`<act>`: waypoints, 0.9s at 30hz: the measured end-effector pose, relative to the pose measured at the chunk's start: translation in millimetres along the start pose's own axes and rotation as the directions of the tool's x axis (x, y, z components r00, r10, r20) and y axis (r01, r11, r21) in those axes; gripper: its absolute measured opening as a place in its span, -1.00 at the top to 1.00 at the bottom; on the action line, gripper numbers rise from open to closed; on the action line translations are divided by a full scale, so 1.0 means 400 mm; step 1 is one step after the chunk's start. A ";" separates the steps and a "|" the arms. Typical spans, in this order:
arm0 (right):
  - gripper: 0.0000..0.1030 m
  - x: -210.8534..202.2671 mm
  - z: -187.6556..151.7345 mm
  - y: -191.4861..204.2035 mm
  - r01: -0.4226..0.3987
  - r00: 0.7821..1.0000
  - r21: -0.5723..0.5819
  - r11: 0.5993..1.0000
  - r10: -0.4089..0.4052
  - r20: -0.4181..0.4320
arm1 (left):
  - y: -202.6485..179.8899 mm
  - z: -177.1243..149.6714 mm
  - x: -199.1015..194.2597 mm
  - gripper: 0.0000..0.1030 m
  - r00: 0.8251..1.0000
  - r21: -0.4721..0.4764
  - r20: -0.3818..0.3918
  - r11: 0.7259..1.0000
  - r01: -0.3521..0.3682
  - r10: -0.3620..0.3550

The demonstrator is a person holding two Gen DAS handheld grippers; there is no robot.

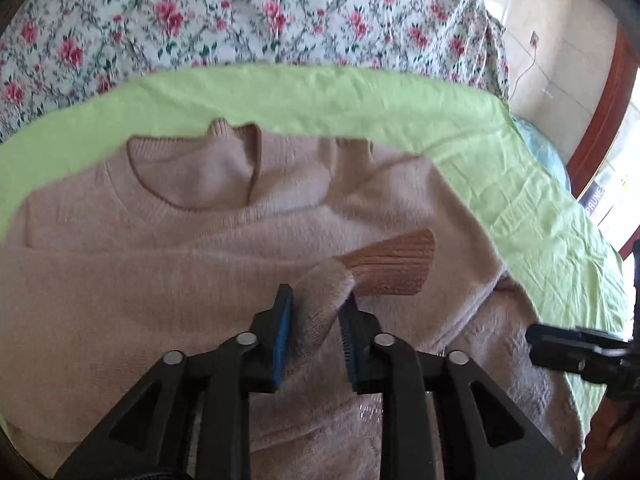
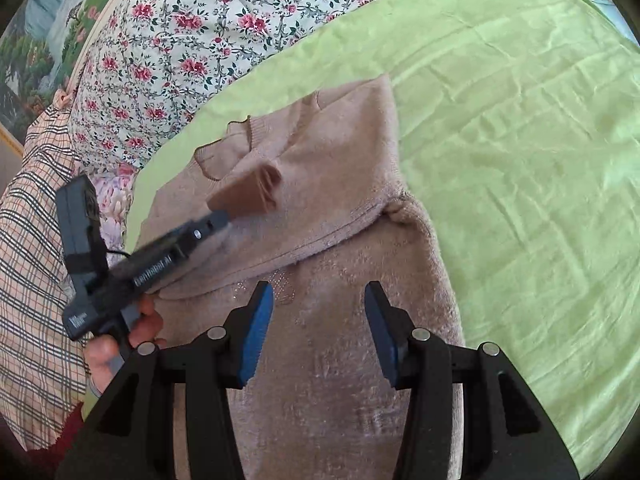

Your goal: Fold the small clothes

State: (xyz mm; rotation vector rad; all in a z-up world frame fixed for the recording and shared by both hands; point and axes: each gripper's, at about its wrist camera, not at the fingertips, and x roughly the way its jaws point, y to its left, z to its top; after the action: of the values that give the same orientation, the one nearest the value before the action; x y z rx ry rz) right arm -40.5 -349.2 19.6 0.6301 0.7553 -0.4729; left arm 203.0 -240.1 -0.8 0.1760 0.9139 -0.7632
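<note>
A beige knitted sweater [image 1: 160, 264] lies flat on a light green sheet [image 1: 360, 96], neckline at the far side. One sleeve is folded across the chest, and its darker ribbed cuff [image 1: 392, 264] lies on the body. My left gripper [image 1: 318, 296] is open with that sleeve lying loosely between its blue pads [image 1: 282, 336]. In the right wrist view the same sweater [image 2: 340, 208] runs away from me, with the left gripper [image 2: 218, 220] just short of the cuff [image 2: 248, 196]. My right gripper [image 2: 319, 286] hovers open over the sweater's lower body, holding nothing.
A floral quilt [image 1: 240, 12] is bunched along the far side of the green sheet [image 2: 520, 160]. A plaid cloth [image 2: 32, 240] lies at the left, beside the hand [image 2: 140, 328] that holds the left gripper. The bed's edge, a floor and a wooden frame [image 1: 608, 120] show at the right.
</note>
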 end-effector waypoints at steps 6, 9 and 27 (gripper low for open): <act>0.04 0.043 0.027 0.035 -0.046 0.999 -0.031 0.998 0.046 0.008 | 0.069 -0.064 -0.124 -0.18 0.998 -0.023 0.050 0.999 -0.034 0.035; 0.04 0.080 0.050 0.044 -0.064 0.998 -0.029 0.998 0.064 0.003 | 0.145 -0.103 -0.199 -0.19 0.993 -0.061 0.066 0.993 -0.098 0.102; 0.84 0.049 0.188 0.125 -0.157 0.979 -0.141 0.978 0.172 0.108 | 0.541 -0.202 -0.235 -0.25 0.884 -0.288 -0.095 0.838 -0.464 0.457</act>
State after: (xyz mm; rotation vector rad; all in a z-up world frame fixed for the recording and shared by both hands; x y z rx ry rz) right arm 38.1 -367.1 64.7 0.5309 0.6097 -0.3025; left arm 259.1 2.5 -15.8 0.1262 0.9496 -0.1648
